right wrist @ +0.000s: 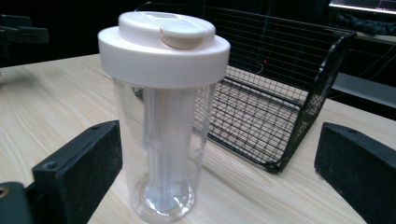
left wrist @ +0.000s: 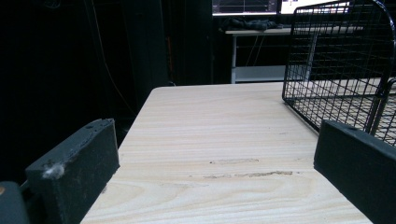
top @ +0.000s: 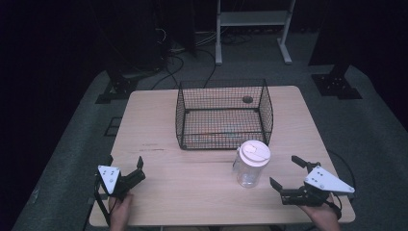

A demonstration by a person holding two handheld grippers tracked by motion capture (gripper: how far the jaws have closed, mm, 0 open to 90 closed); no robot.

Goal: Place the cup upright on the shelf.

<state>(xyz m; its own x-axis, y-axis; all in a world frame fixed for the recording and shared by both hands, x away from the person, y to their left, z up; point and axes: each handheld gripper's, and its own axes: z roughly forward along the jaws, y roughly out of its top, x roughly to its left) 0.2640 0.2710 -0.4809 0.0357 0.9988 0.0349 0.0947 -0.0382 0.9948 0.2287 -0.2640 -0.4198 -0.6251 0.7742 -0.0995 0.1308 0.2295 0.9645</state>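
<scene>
A clear plastic bottle with a white flip lid stands upright on the wooden table, just in front of the right corner of a black wire basket. My right gripper is open to the bottle's right, jaws pointing at it without touching. In the right gripper view the bottle stands close, left of centre between the wide-apart jaws of my right gripper, with the basket behind it. My left gripper is open and holds nothing near the table's front left. In its own view, my left gripper faces bare tabletop, with the basket at the right.
A small dark round thing lies on the table behind the basket. A white metal rack and cables stand on the floor beyond the table. Dark stands flank the far corners. Bare tabletop lies between the two grippers.
</scene>
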